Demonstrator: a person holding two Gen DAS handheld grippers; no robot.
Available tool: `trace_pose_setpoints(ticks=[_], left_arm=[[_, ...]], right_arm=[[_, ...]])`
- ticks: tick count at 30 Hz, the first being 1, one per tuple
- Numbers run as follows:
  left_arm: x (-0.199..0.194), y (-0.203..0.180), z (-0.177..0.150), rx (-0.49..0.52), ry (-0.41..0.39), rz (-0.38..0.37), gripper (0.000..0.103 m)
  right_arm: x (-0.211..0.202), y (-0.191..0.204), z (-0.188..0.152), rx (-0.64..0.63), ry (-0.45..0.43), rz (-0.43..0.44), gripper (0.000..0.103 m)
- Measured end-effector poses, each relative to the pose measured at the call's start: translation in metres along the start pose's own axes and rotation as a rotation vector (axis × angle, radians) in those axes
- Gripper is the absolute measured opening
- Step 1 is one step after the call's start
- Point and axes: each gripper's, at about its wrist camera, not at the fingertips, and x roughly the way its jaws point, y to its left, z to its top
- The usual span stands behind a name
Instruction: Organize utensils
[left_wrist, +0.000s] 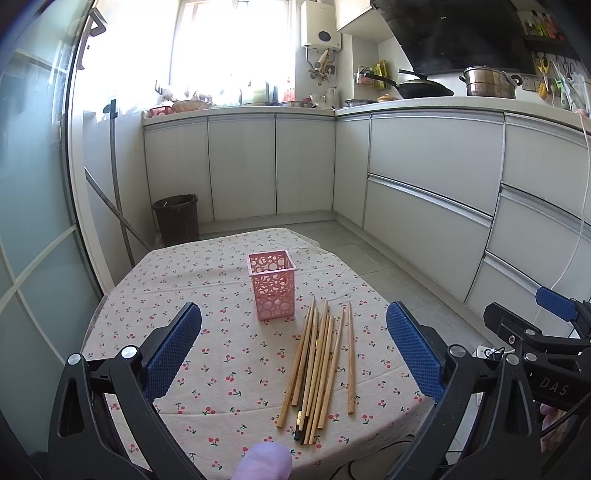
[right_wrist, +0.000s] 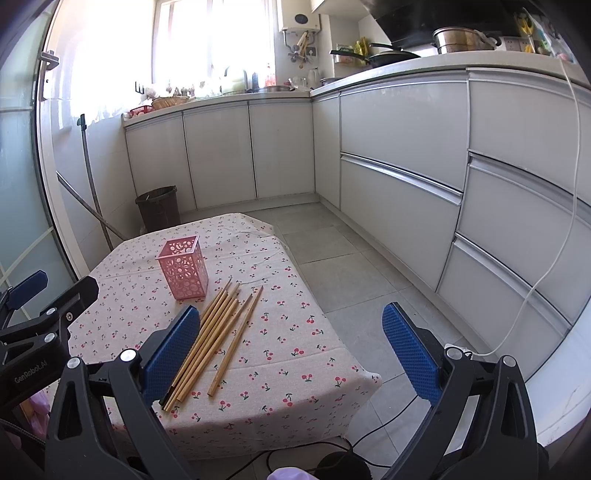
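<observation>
A pink perforated holder (left_wrist: 272, 286) (right_wrist: 183, 269) stands upright and empty near the middle of a cherry-print tablecloth (left_wrist: 207, 295) (right_wrist: 295, 332). Just in front and to its right lies a loose bundle of wooden chopsticks (left_wrist: 319, 365) (right_wrist: 216, 339), with one or two dark ones among them. My left gripper (left_wrist: 293, 347) hovers open above the near part of the table, the chopsticks between its blue pads. My right gripper (right_wrist: 291, 347) is open too, further right over the table's right edge, its left pad beside the chopsticks. Neither holds anything.
White kitchen cabinets (left_wrist: 424, 166) run along the back and right. A dark bin (left_wrist: 176, 218) and mop handles (left_wrist: 116, 177) stand at the far left. Grey floor tiles (right_wrist: 351, 273) lie right of the table. Cables (right_wrist: 303, 454) trail below its front edge.
</observation>
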Motion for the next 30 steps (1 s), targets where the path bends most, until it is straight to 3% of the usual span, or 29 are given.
trace_pose_setpoints(ticks=[25,30], left_arm=[[0.0021,0.0007,0.0001,0.006,0.016,0.006,0.096],[0.0091,0.0034,0.0005,-0.01,0.053,0.028,0.096]], right_arm=[[0.0024,0.0013,-0.0022,-0.002,0.012,-0.002,0.096],[0.0074,0.0032,-0.0024,-0.003,0.042,-0.009,0.096]])
